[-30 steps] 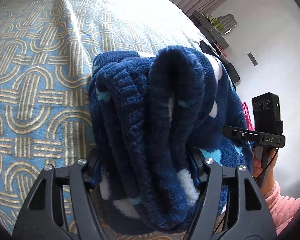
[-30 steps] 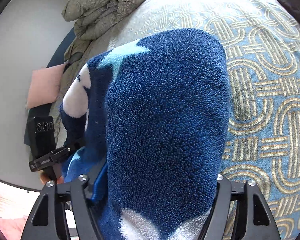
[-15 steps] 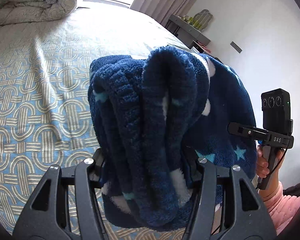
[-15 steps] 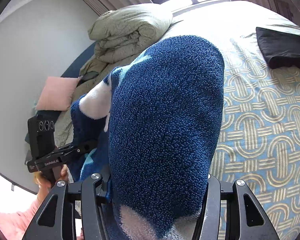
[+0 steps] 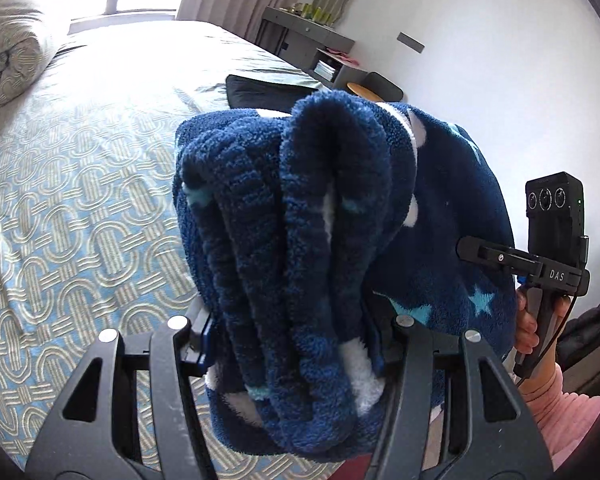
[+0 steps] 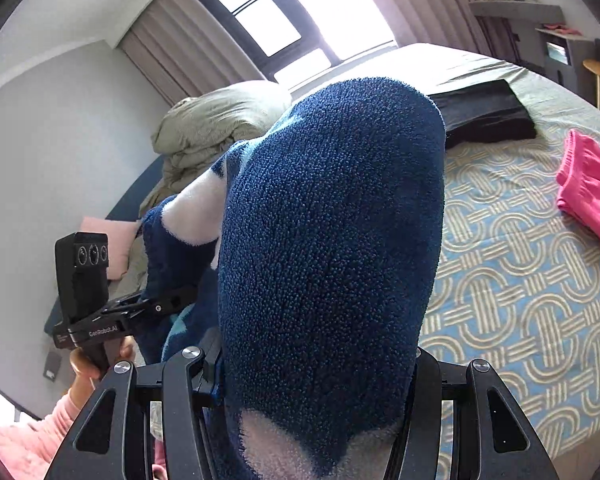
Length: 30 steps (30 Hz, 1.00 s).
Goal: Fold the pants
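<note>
Both grippers have lifted with the bundle since a second ago: the bedspread that then filled each view now lies lower, and the window, curtains and far wall have come into sight above it.

The bedspread [image 5: 80, 208] is blue with a woven pattern of pale interlocking loops, and it covers a wide bed. A rolled duvet [image 6: 216, 128] in pale green sits at the head end under a window with grey curtains [image 6: 156, 56]. A black folded garment [image 6: 484, 114] lies flat on the bed far from the camera, and a bright pink garment [image 6: 592, 184] lies near the right edge of the right wrist view. A grey shelf unit [image 5: 308, 44] stands against the white wall, and a pink cushion [image 6: 104, 232] rests beside the bed.

The fleece pants [image 5: 300, 240], navy with white and light blue stars, are folded into a thick bundle held in the air above the bedspread. The left gripper [image 5: 296, 332] has its jaws half apart and pressed on several stacked folds of the pants. The right gripper [image 6: 316, 364] is likewise half apart, its jaws clamped on a rounded fold of the same bundle. Each view shows the other tool at the bundle's far side, held by a hand [image 5: 526, 328] in a pink sleeve [image 5: 560, 408].
</note>
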Each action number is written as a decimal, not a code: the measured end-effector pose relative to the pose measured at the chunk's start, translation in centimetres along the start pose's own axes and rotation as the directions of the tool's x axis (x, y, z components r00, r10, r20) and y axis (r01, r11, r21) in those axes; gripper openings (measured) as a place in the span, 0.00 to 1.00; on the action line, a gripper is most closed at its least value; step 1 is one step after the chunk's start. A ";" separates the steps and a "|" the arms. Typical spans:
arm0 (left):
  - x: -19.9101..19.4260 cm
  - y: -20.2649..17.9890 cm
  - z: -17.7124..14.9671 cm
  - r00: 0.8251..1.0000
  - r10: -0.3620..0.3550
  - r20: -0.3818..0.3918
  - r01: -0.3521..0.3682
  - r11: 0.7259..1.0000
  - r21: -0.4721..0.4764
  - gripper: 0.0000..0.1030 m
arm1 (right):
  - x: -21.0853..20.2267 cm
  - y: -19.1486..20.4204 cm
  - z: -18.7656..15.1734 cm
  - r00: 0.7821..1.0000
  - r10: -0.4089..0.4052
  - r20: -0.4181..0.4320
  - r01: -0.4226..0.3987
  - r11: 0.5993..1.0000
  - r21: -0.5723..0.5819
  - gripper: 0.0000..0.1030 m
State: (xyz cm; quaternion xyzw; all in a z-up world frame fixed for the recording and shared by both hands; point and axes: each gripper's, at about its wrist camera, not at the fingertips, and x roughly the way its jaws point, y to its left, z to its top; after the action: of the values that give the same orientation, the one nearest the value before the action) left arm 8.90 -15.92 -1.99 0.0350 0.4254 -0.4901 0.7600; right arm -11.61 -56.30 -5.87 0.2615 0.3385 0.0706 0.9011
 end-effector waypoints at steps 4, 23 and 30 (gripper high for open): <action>2.8 -3.7 2.7 0.999 -0.032 -0.020 0.033 0.997 0.075 0.56 | -4.8 -3.3 -0.3 0.998 -0.032 0.045 0.030 0.998 0.055 0.53; 21.2 -23.4 19.3 0.977 -0.165 -0.138 0.206 0.900 0.383 0.56 | -20.2 -18.9 4.9 0.897 -0.345 0.275 0.242 0.906 0.348 0.55; 30.0 -25.7 20.9 0.980 -0.093 -0.176 0.160 0.894 0.418 0.56 | -18.9 -26.1 7.0 0.872 -0.429 0.238 0.289 0.841 0.458 0.56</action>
State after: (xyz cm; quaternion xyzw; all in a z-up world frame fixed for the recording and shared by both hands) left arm 6.52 -60.44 0.22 0.2112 0.3648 -0.6162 0.6653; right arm -22.74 -87.24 -4.16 0.3828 0.2330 -0.2189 0.8668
